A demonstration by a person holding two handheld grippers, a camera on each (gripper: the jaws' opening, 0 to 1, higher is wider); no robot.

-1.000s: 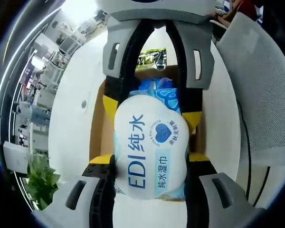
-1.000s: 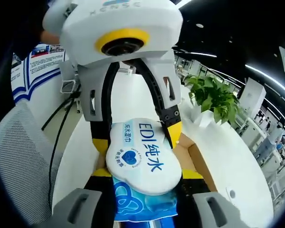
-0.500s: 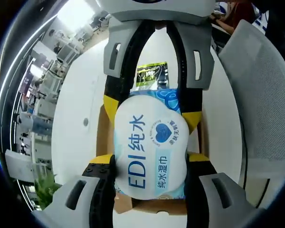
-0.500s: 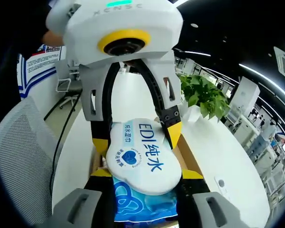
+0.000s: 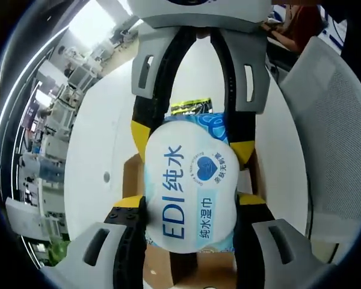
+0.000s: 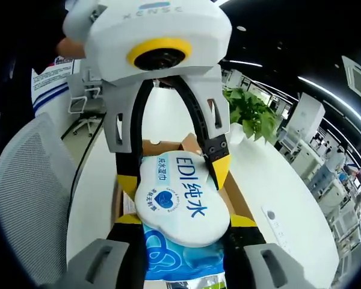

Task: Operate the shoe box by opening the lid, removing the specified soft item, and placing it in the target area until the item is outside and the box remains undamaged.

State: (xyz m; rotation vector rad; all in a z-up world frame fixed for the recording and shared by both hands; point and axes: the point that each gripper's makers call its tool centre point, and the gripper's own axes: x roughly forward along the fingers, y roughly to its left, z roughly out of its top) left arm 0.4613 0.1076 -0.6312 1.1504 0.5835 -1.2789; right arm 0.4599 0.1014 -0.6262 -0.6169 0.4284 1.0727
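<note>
A soft pack of wet wipes (image 5: 189, 186), white and light blue with blue print, hangs between both grippers. My left gripper (image 5: 191, 201) is shut on its near end, and my right gripper (image 5: 191, 139) comes in from the top, shut on the far end. In the right gripper view, the same wipes pack (image 6: 177, 198) sits in my right gripper (image 6: 183, 221), and the left gripper (image 6: 173, 173) clamps it from above. The open brown cardboard box (image 5: 134, 174) lies under the pack on the white table (image 5: 102, 132); its walls (image 6: 236, 201) show behind the pack.
A green and black packet (image 5: 189, 107) lies on the table beyond the box. A grey mesh chair (image 5: 331, 126) stands beside the table, also seen as the chair (image 6: 24, 180). A potted plant (image 6: 253, 114) stands at the table's far side. A person's hand (image 6: 69, 47) holds the left gripper.
Both grippers have risen with the wipes pack still held. The box now looks smaller and lower around the pack, with more of the table showing.
</note>
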